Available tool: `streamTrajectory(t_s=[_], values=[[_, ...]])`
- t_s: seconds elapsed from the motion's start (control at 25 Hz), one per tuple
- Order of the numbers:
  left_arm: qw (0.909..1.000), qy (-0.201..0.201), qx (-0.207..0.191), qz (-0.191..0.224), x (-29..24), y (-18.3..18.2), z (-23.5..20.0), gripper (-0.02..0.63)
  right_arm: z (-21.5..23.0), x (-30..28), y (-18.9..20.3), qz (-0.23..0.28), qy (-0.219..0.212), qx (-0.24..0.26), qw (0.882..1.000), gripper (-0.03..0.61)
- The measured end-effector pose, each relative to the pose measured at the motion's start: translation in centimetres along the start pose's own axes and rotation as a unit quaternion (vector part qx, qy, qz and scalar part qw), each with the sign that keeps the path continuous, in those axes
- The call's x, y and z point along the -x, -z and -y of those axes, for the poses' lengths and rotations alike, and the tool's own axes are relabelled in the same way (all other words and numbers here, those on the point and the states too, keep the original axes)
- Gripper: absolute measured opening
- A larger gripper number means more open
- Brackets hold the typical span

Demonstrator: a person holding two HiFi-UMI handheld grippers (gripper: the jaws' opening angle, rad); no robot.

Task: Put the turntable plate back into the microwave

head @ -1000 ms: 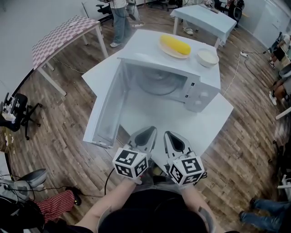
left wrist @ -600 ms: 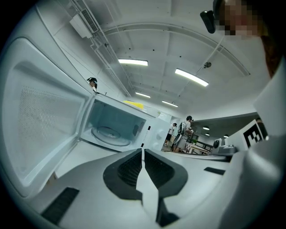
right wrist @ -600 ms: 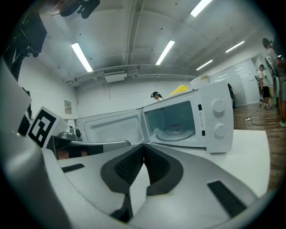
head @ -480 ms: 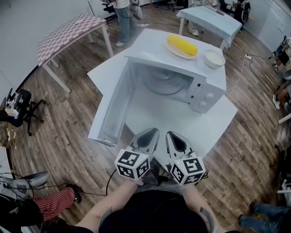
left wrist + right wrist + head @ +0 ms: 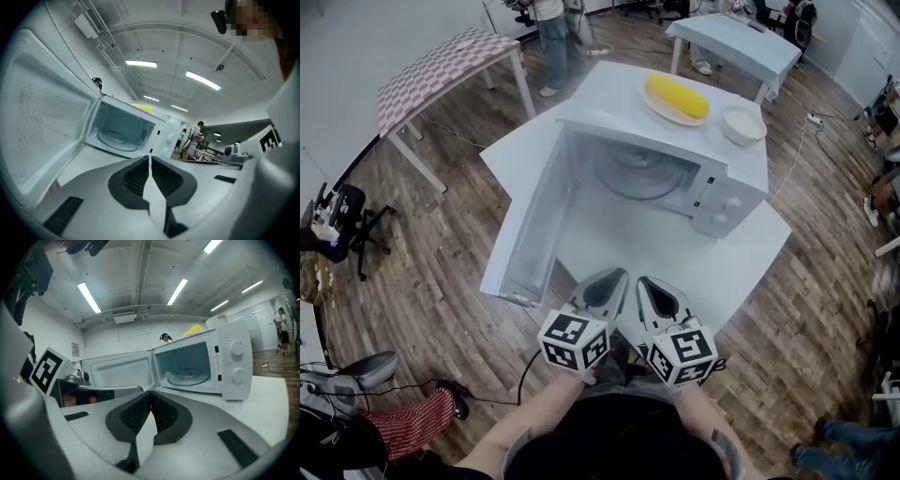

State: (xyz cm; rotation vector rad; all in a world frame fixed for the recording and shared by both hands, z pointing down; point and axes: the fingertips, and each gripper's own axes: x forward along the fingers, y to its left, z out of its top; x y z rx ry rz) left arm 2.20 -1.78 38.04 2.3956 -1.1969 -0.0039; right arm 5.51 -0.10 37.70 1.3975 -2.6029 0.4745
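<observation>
A white microwave (image 5: 712, 178) stands on the white table (image 5: 675, 258) with its door (image 5: 525, 225) swung wide open to the left. The glass turntable plate (image 5: 636, 178) lies flat inside the cavity; it also shows as a plate (image 5: 115, 137) in the left gripper view and a plate (image 5: 188, 376) in the right gripper view. My left gripper (image 5: 602, 289) and right gripper (image 5: 664, 296) hang side by side near the table's front edge, well short of the microwave. Both are shut with nothing between the jaws.
On top of the microwave sit a plate with a yellow corn cob (image 5: 677, 97) and a white bowl (image 5: 742, 125). A checkered table (image 5: 441, 66) stands at the left, a pale blue table (image 5: 736, 37) behind. People stand at the back.
The view has shifted slightly, so the microwave sits a little higher and to the right. Both grippers stay close together, shut, near the table's front edge.
</observation>
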Motion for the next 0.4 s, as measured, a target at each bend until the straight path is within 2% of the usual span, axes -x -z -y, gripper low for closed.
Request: streamTrajectory(t_s=[0.4], values=[[0.9999, 0.003, 0.005, -0.016, -1.10, 0.96, -0.32, 0.031, 0.70, -0.63, 0.51, -0.010, -0.001, 0.003, 1.000, 0.020]])
